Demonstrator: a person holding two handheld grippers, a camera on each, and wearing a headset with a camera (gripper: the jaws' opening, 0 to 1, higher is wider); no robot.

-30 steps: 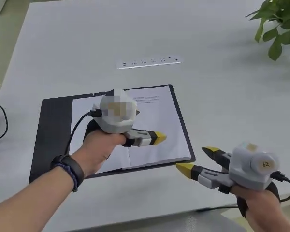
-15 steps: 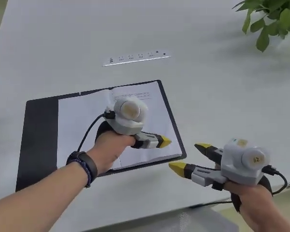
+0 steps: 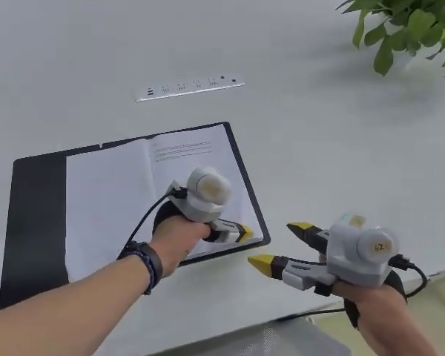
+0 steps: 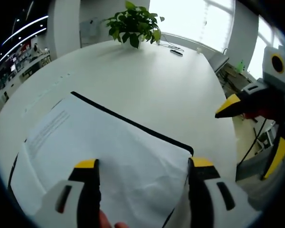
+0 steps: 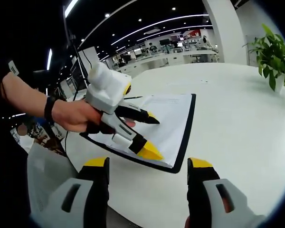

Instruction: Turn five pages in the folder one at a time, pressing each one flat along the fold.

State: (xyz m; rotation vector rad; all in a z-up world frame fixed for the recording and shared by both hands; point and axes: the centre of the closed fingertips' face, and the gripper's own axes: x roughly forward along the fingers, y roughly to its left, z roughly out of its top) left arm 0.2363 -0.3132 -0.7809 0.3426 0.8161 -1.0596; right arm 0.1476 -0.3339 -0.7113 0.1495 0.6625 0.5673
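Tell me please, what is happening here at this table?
A person holds a gripper in each hand at a white table, where a black folder lies open. The left gripper is over the lower corner of the right page, jaws open; whether it touches the paper is unclear. The right gripper, also open, hangs over bare table beside the folder, holding nothing. The pages lie flat.
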